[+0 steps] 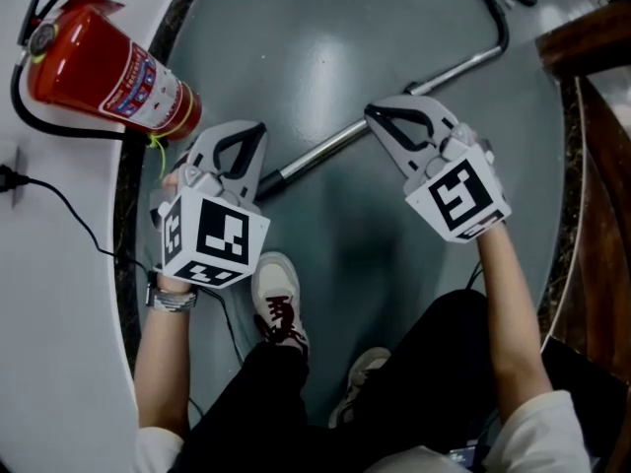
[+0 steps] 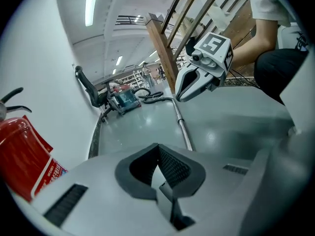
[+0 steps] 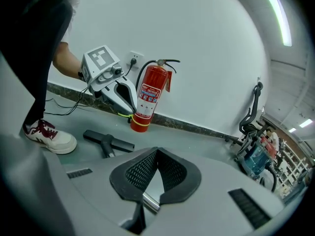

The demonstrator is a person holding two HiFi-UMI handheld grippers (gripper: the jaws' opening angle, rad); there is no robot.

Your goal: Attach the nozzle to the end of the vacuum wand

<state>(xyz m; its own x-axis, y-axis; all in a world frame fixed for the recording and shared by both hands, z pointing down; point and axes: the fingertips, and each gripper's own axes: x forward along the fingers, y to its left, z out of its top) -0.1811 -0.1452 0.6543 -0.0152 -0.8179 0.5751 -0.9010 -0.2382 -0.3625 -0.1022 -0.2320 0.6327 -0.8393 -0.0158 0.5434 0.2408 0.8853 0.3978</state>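
The metal vacuum wand lies slantwise on the grey floor, its near end by my left gripper. The black floor nozzle shows only in the right gripper view, lying on the floor beside a shoe; in the head view it is hidden. My left gripper is shut with nothing between its pads and hangs above the floor. My right gripper hovers over the wand's middle. It is also shut and holds nothing; a bit of the tube shows below its jaws.
A red fire extinguisher stands against the white wall at the left, with a black cable along it. The wand bends into a hose leading to a vacuum machine. The person's shoes are near. A wooden railing is at right.
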